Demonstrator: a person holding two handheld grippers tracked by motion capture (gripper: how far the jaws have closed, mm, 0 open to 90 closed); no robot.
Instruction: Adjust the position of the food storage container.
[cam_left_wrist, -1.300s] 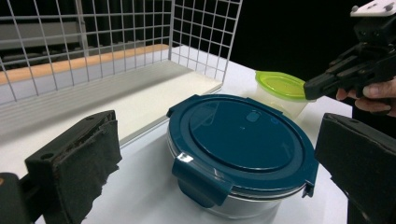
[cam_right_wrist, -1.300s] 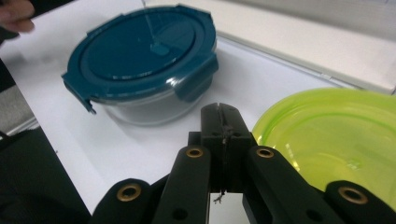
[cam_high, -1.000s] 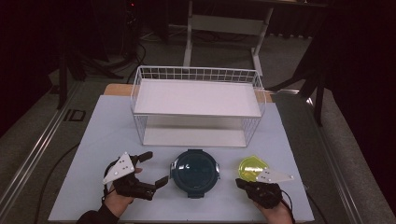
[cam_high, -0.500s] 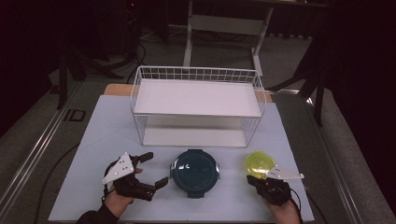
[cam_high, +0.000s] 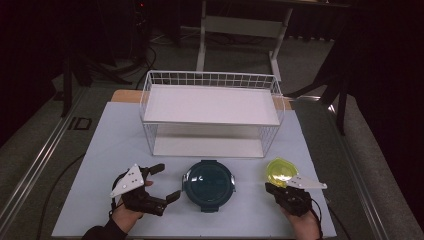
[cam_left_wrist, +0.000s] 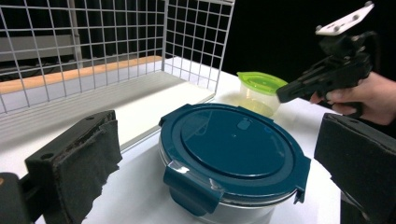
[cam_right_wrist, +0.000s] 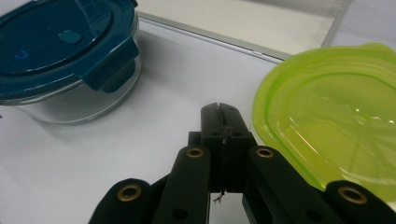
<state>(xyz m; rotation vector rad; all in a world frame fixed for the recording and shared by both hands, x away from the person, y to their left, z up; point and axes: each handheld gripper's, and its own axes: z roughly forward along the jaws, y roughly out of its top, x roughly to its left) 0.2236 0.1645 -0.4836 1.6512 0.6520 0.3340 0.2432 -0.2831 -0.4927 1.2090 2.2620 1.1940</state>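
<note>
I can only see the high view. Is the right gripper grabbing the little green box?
Observer: No. In the right gripper view the right gripper has its jaws pressed together with nothing between them, just beside the green-lidded container.
Operator: Is the blue box see-through underneath?
Observer: Yes. The blue-lidded container has a clear glass body under its lid, and you can see that from the side.
Operator: And the other gripper, is it grabbing the blue one?
Observer: No. In the left gripper view the left gripper is wide open, its two padded jaws standing on either side of the blue lid without touching it.
</note>
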